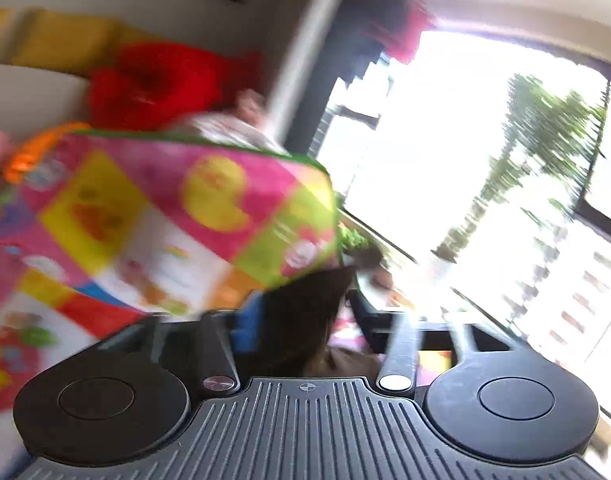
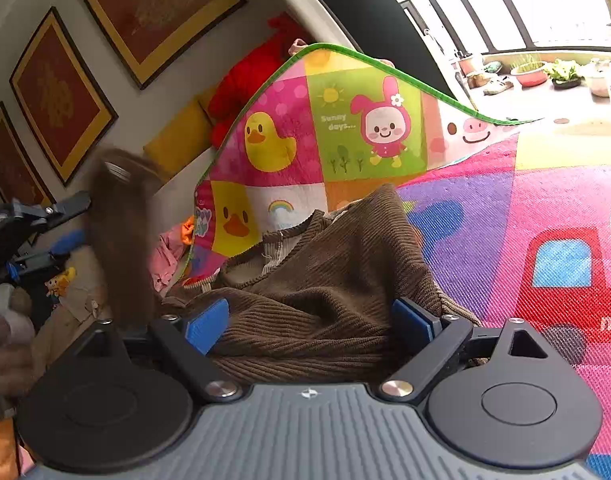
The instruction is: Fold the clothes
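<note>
Right gripper [image 2: 305,320] jaws apart, straddling brown ribbed sweater [image 2: 329,280] bunched on play mat [image 2: 545,208]. Left gripper [image 1: 301,320] clenched on brown sweater fabric, far left, lifted; view blurred.

- Left wrist view: heavy motion blur throughout; the large bright window [image 1: 465,160] at three o'clock is blown out white.
- Right wrist view: daylit, mostly sharp; the blurred brown knitted sleeve [image 2: 121,240] smears at nine o'clock.
- Fisheye bending curves both edges.
</note>
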A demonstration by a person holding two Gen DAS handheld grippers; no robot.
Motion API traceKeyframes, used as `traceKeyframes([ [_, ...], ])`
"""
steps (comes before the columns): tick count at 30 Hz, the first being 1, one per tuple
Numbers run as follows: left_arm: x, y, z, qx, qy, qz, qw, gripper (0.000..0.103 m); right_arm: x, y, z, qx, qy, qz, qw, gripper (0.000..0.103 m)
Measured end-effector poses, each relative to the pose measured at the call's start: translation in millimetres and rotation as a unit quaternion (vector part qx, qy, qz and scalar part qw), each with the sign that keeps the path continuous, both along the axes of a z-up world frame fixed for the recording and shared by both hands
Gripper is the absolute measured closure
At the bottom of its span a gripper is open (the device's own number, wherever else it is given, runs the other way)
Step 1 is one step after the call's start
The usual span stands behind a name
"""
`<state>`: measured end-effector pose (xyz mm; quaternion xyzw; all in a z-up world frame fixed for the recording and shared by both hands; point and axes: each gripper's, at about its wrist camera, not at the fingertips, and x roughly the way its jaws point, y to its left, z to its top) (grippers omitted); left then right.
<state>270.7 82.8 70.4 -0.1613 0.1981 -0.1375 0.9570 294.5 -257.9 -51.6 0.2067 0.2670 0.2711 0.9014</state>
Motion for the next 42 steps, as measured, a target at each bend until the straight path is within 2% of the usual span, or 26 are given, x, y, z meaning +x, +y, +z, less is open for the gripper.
traceKeyframes([
  [2, 1, -14, -9, 0.007, 0.014, -0.024, 0.9996, 0.024, -2, 3, 4, -0.010, -0.009, 0.004, 1.000, 0.009],
  [4, -3, -9, -21, 0.023, 0.028, -0.020, 0.9991, 0.016, -5, 7, 7, -0.020, -0.017, 0.008, 1.000, 0.008],
  [7, -11, -2, -41, 0.047, 0.050, -0.014, 0.9975, 0.010, -8, 12, 12, -0.035, -0.030, 0.015, 0.999, 0.007],
  [12, -23, 11, -73, 0.087, 0.086, -0.004, 0.9925, 0.009, -14, 20, 21, -0.060, -0.052, 0.025, 0.997, 0.008],
  [13, -26, 13, -79, 0.095, 0.093, -0.002, 0.9911, 0.009, -15, 23, 24, -0.068, -0.058, 0.028, 0.996, 0.011],
  [15, -30, 16, -92, 0.113, 0.105, 0.001, 0.9880, 0.009, -17, 46, 34, -0.122, -0.085, 0.055, 0.987, 0.019],
  [18, -35, 12, -101, 0.136, 0.101, 0.002, 0.9855, 0.008, -1, 75, 29, -0.182, -0.078, 0.084, 0.977, 0.030],
  [19, -37, 11, -102, 0.135, 0.100, 0.003, 0.9857, 0.008, 7, 84, 25, -0.203, -0.069, 0.090, 0.972, 0.051],
  [20, -38, 12, -103, 0.131, 0.102, 0.003, 0.9861, 0.008, 15, 93, 21, -0.223, -0.061, 0.096, 0.968, 0.076],
  [22, -40, 13, -106, 0.124, 0.104, 0.004, 0.9868, 0.007, 19, 99, 36, -0.221, -0.064, 0.103, 0.968, 0.089],
  [25, -42, 17, -105, 0.121, 0.102, 0.008, 0.9873, 0.007, 18, 93, 76, -0.171, -0.090, 0.100, 0.976, 0.094],
  [29, -41, 19, -105, 0.124, 0.103, 0.013, 0.9868, 0.006, 21, 69, 138, -0.072, -0.118, 0.077, 0.987, 0.094],
  [32, -40, 21, -105, 0.127, 0.104, 0.017, 0.9863, 0.006, 28, 60, 144, -0.094, -0.124, 0.046, 0.987, 0.091],
  [33, -39, 21, -106, 0.128, 0.104, 0.018, 0.9861, 0.006, 31, 58, 138, -0.104, -0.114, 0.047, 0.987, 0.087],
  [35, -38, 22, -106, 0.130, 0.105, 0.020, 0.9857, 0.005, 33, 57, 118, -0.117, -0.091, 0.056, 0.987, 0.059],
  [36, -38, 23, -106, 0.131, 0.105, 0.022, 0.9855, 0.005, 33, 57, 108, -0.124, -0.082, 0.061, 0.987, 0.056],
  [42, -38, 22, -109, 0.137, 0.100, 0.029, 0.9851, 0.004, 44, 79, 45, -0.180, -0.046, 0.099, 0.978, 0.055],
])
